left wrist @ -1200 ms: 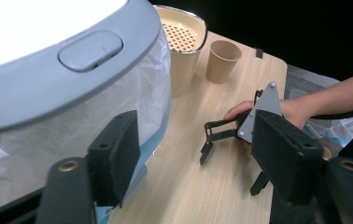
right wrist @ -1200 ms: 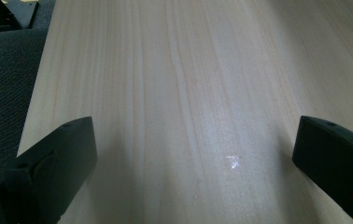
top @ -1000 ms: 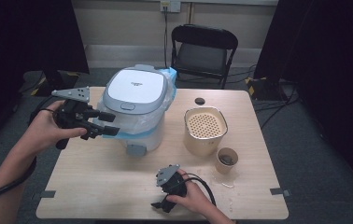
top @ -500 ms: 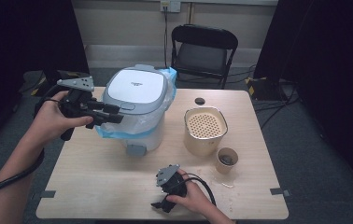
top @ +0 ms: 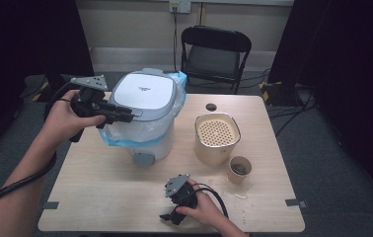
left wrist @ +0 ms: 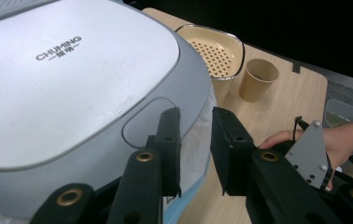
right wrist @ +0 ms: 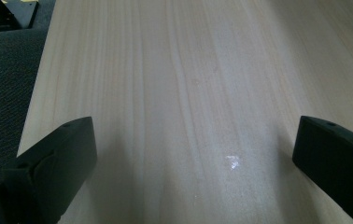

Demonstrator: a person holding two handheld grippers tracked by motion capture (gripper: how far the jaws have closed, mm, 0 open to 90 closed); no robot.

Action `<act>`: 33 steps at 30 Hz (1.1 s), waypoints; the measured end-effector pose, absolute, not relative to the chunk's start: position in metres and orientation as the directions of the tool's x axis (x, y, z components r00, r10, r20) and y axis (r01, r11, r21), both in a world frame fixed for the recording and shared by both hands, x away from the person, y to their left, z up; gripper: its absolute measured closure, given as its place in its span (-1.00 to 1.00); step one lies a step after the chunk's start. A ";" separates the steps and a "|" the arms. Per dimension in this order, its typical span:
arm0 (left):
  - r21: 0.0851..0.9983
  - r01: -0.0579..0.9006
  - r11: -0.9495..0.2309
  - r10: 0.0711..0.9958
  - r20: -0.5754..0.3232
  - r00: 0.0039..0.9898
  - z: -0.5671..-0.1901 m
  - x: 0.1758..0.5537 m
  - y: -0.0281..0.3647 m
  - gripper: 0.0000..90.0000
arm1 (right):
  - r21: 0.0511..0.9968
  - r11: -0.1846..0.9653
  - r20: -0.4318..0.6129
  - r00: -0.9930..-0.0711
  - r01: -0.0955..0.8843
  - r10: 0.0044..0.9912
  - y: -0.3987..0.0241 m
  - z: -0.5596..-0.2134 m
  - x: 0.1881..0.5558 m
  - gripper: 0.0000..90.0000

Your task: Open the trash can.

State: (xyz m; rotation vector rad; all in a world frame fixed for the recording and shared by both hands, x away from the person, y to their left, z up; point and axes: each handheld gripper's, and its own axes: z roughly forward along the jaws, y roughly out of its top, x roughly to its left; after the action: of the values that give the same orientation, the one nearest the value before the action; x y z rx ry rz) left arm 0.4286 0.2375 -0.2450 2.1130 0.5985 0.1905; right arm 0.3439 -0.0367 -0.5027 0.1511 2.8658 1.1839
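Observation:
A white bin with a grey lid (top: 145,94) (left wrist: 72,79) stands at the back left of the table, lined with a pale blue plastic bag (top: 140,131). My left gripper (top: 130,115) (left wrist: 195,116) is held level at the lid's left rim, tips just over the edge. Its jaws have just been closing and now stand a narrow gap apart with nothing between them. My right gripper (top: 167,216) (right wrist: 193,135) rests on the wooden table (top: 100,197) near the front edge. It is wide open over bare wood.
Right of the bin stands a cream container (top: 217,133) (left wrist: 214,46) with a perforated insert. A paper cup (top: 239,170) (left wrist: 257,77) stands in front of it. A small black disc (top: 211,106) lies near the far edge. A black folding chair (top: 214,54) stands behind the table.
My left gripper has risen and shifted right, onto the lid's rim, and its jaws have narrowed. The right gripper has stayed put.

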 end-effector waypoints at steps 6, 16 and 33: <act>0.810 0.350 -0.471 0.508 -0.075 0.858 -0.245 0.434 0.232 0.76 | 0.705 0.705 0.002 -0.995 0.074 0.103 -0.037 -0.503 0.344 -1.00; 0.799 0.375 -0.470 0.544 -0.072 0.836 -0.253 0.445 0.229 0.89 | 0.705 0.705 0.001 -0.995 0.073 0.102 -0.037 -0.503 0.344 -1.00; 0.774 0.395 -0.494 0.557 -0.067 0.828 -0.251 0.448 0.224 1.00 | 0.706 0.705 0.003 -0.995 0.075 0.103 -0.037 -0.503 0.344 -1.00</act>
State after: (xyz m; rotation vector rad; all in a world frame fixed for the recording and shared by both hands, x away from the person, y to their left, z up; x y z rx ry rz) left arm 0.4482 0.2243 -0.2514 2.1529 0.6949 0.2412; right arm 0.3439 -0.0367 -0.5027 0.1498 2.8660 1.1840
